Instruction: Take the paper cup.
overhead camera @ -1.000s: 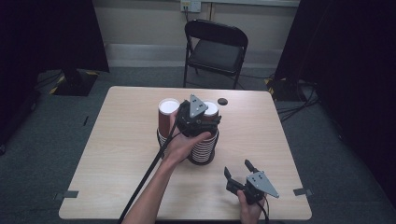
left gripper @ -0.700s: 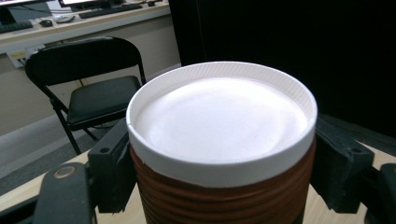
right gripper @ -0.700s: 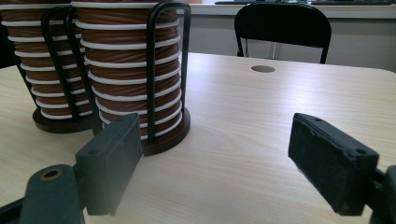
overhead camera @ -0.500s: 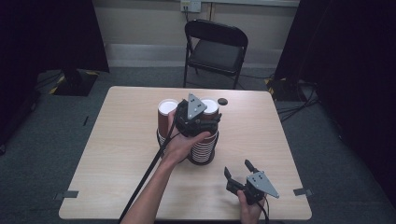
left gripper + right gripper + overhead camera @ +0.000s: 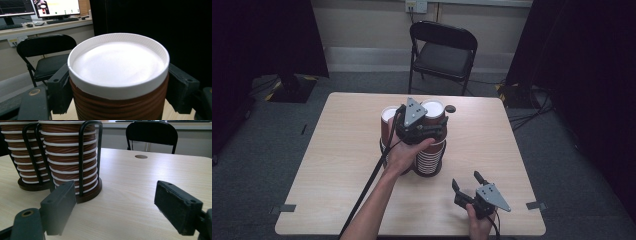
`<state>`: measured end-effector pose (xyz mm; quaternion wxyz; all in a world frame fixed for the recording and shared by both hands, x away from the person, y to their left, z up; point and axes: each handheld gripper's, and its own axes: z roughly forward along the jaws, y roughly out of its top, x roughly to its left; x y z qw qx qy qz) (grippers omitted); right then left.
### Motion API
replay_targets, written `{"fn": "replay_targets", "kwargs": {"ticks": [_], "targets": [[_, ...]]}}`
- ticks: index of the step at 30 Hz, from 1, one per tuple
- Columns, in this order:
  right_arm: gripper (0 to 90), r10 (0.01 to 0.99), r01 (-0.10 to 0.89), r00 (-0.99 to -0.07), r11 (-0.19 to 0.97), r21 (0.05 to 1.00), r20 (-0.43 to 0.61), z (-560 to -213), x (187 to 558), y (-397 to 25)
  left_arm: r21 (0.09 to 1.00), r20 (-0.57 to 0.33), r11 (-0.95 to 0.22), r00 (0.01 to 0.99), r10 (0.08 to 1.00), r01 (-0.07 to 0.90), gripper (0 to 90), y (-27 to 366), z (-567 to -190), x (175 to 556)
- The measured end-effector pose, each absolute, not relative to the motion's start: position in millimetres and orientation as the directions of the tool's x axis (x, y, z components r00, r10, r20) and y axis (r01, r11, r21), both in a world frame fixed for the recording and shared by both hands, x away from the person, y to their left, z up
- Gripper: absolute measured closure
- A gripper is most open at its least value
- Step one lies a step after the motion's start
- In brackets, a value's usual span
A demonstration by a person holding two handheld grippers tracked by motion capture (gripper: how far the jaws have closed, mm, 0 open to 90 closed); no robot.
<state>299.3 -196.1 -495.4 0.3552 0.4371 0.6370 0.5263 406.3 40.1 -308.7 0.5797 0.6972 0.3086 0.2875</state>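
Two stacks of brown ribbed paper cups with white rims stand in a black wire holder (image 5: 81, 157) at the table's middle. My left gripper (image 5: 432, 127) is shut on the top cup (image 5: 117, 65) of the right stack (image 5: 430, 155), with one jaw pressing each side just under its rim. The left stack (image 5: 388, 115) stands beside it, partly hidden by the hand. My right gripper (image 5: 467, 181) rests low near the table's front right. It is open, nothing lies between its jaws (image 5: 116, 205), and it points toward the holder's round base (image 5: 87, 195).
A small dark disc (image 5: 450, 108) lies on the table (image 5: 337, 150) behind the cups. A black folding chair (image 5: 442, 50) stands beyond the far edge. The left gripper's cable (image 5: 367, 185) runs across the table toward the front edge.
The left gripper has drifted very slightly to the left with the top cup in its jaws. The right gripper has stayed where it was.
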Motion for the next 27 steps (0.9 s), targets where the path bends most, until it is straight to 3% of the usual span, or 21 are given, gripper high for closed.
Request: {"fn": "replay_targets", "kwargs": {"ticks": [16, 27], "targets": [[16.5, 0.931, 0.184, -0.364, 0.065, 0.981, 0.006, -495, 299, -196, 0.997, 0.042, -0.077, 0.643, 0.764, 0.026, 21.7, 51, -298, 400], [16.6, 0.931, 0.183, -0.365, 0.061, 0.981, 0.010, -495, 299, -196, 0.999, -0.034, 0.025, 0.651, 0.758, 0.023, 21.8, 66, -289, 399]]}}
